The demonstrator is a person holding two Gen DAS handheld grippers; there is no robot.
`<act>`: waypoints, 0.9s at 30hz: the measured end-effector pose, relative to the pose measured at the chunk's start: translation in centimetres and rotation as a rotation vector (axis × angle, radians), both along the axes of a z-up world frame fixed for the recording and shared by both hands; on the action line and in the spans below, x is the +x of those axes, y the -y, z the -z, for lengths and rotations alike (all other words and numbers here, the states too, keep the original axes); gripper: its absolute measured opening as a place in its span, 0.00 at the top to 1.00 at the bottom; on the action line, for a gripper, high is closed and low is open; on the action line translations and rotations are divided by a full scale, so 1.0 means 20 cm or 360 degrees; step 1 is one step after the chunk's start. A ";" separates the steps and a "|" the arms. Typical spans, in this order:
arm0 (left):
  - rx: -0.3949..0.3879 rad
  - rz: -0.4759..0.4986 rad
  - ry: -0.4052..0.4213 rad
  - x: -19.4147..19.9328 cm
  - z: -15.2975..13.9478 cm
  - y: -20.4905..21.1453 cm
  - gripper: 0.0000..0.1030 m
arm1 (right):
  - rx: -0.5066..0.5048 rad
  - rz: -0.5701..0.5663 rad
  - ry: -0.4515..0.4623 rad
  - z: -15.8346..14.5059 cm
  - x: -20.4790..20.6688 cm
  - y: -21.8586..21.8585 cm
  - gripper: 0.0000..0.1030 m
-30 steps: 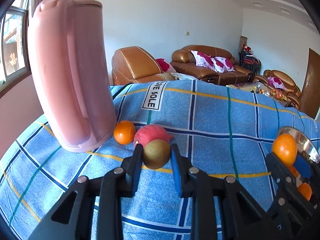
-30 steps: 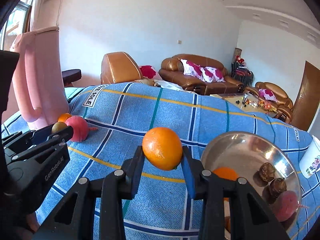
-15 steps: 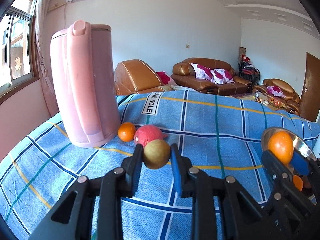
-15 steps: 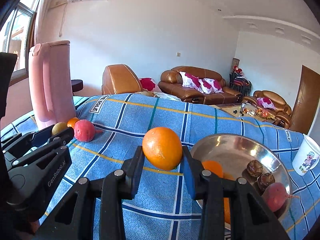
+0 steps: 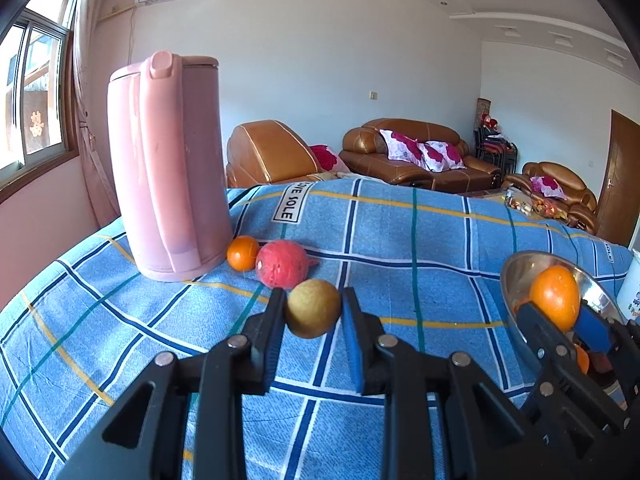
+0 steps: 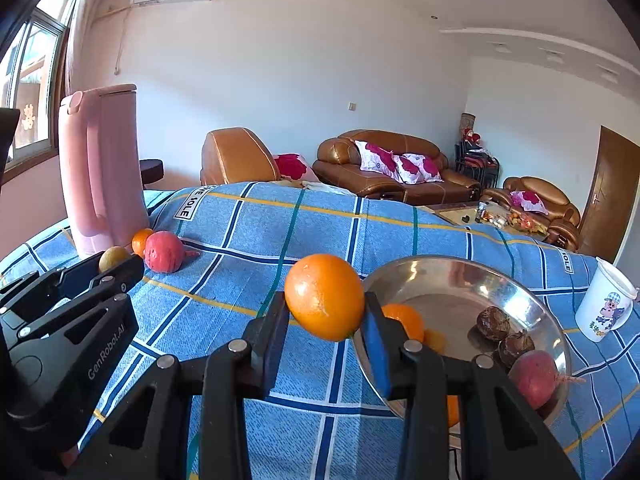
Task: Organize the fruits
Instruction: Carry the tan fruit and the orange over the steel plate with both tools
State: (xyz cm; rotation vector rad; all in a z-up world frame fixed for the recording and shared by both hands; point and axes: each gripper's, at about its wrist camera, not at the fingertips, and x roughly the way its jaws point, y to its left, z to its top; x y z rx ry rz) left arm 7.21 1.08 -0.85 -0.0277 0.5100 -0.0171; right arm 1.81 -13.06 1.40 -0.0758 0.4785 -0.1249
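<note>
The big orange (image 6: 325,297) is pinched between the fingers of the right hand-held gripper (image 6: 326,316), up in the air just beside the near rim of the metal bowl (image 6: 448,276). Inside the bowl lie another orange (image 6: 406,320), two dark wrinkled fruits (image 6: 505,334) and a red fruit (image 6: 534,376) with a thin tail. A white cup (image 6: 606,308) with a cartoon on it stands just past the bowl.

The left hand-held gripper (image 5: 314,314) is closed on a small yellow-brown round fruit (image 5: 313,307), held above the blue checked cloth (image 5: 400,240) on the tabletop, well apart from the bowl. Just behind that fruit a red round fruit (image 5: 282,263) with a little stem lies on the cloth. A small orange (image 5: 242,253) sits touching it. Both rest by the foot of a tall pink kettle (image 5: 168,164), which stands upright on the side of the tabletop far from the bowl. Brown leather sofas (image 5: 412,152) stand behind the tabletop.
</note>
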 end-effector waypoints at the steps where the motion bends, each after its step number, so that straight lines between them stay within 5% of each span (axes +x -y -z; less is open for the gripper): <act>1: 0.0002 0.0005 -0.0003 0.00 0.00 0.01 0.72 | 0.0003 0.0002 -0.0001 0.00 0.00 0.01 0.62; 27: 0.0059 0.0148 0.0003 -0.10 -0.01 0.36 0.72 | -0.0008 0.0133 -0.0012 0.00 -0.09 0.30 0.62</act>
